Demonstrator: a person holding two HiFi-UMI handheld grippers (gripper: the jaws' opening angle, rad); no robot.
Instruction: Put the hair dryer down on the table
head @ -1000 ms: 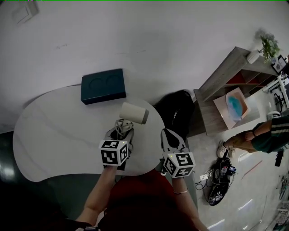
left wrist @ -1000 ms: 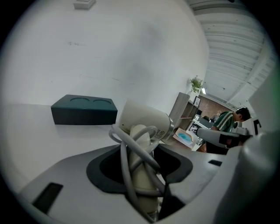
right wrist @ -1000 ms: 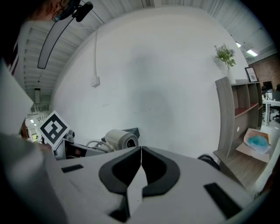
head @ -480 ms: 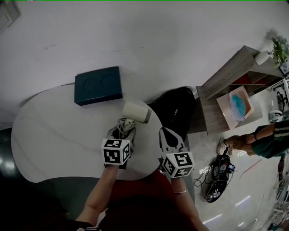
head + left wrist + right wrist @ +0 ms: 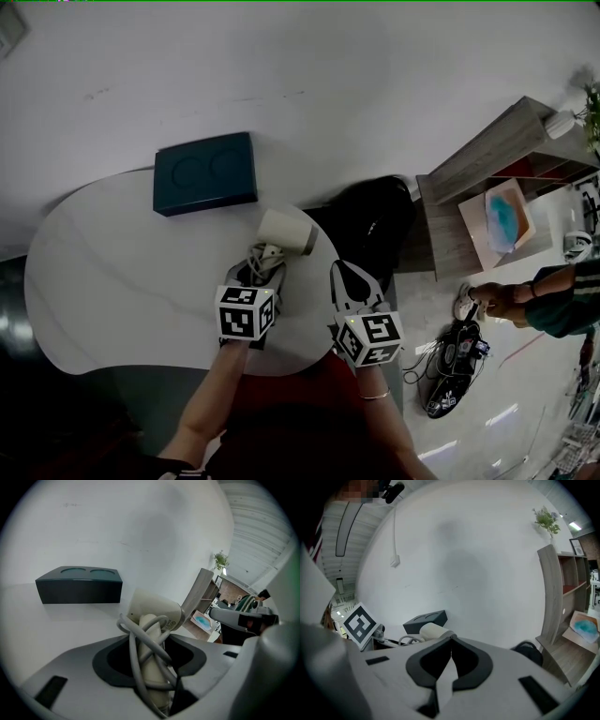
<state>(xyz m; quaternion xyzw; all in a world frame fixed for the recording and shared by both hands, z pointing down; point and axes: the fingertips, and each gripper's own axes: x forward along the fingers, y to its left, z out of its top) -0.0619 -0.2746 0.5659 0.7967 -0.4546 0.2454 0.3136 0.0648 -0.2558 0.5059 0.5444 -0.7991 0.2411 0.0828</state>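
Observation:
The cream hair dryer [image 5: 284,232] hangs over the right end of the white table [image 5: 112,281], its barrel pointing away from me. Its grey cord is wound round the handle [image 5: 152,667]. My left gripper [image 5: 258,274] is shut on that handle, and the jaws press the cord loops too [image 5: 151,656]. Whether the dryer touches the tabletop I cannot tell. My right gripper [image 5: 344,274] hovers at the table's right edge, shut with nothing in it [image 5: 451,641]. From the right gripper view the dryer's barrel [image 5: 433,631] shows just left of the jaws.
A dark teal box [image 5: 204,172] stands at the table's back edge, left of the dryer [image 5: 78,585]. A black bag [image 5: 370,230] sits beyond the table's right end. Further right are a wooden shelf [image 5: 487,178], a person [image 5: 539,295] and gear on the floor [image 5: 455,370].
Almost nothing: the head view has shifted a little. Both grippers and the dryer keep their places over the table's right end.

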